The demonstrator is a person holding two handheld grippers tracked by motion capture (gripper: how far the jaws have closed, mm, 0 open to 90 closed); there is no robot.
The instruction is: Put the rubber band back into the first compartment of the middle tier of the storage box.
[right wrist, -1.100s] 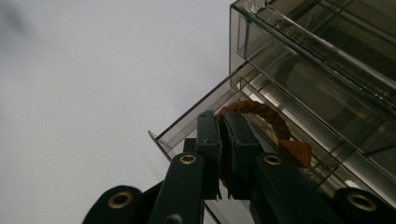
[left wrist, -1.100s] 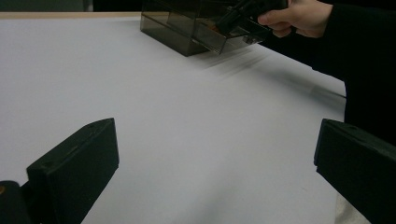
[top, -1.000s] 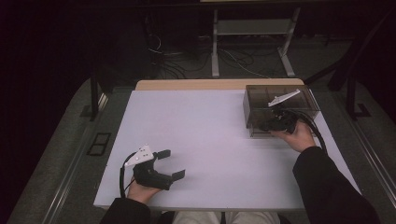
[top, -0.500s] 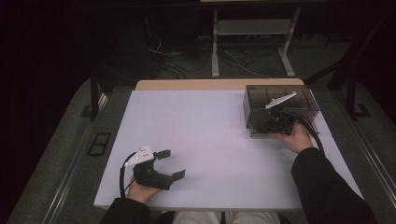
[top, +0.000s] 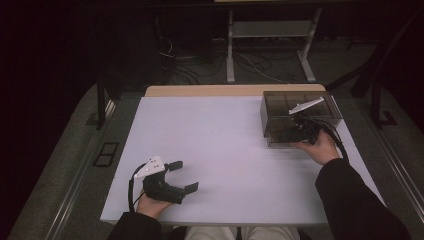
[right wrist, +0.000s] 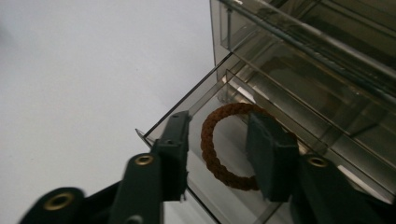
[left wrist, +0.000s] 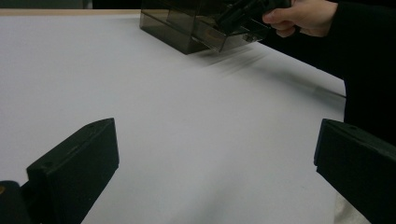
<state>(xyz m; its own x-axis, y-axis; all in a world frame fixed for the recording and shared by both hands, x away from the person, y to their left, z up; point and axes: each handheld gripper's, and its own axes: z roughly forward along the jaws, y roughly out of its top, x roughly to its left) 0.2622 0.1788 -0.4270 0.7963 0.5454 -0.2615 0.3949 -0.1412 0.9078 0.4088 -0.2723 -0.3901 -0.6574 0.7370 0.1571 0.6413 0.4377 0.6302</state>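
A smoky clear drawer box [top: 300,107] stands at the table's right. Its low drawer [right wrist: 231,144] is pulled out, and a brown braided ring [right wrist: 208,154] lies flat in it. My right gripper [top: 295,131] is at the box's front. In the right gripper view its jaws [right wrist: 219,119] reach into the drawer and stand apart, with the ring's left arc between them and its right side hidden behind one jaw. My left gripper [top: 186,175] rests open near the front left edge, holding nothing. Its jaws [left wrist: 215,172] are spread wide over bare table.
The white table top [top: 225,135] has a wooden strip [top: 225,90] at its far edge. In the left gripper view the box [left wrist: 187,28] and the person's right hand [left wrist: 303,16] are far off. Beyond the table are dark floor, cables and a metal stand [top: 230,50].
The right hand has barely shifted at the box's front. The left gripper has stayed where it was.
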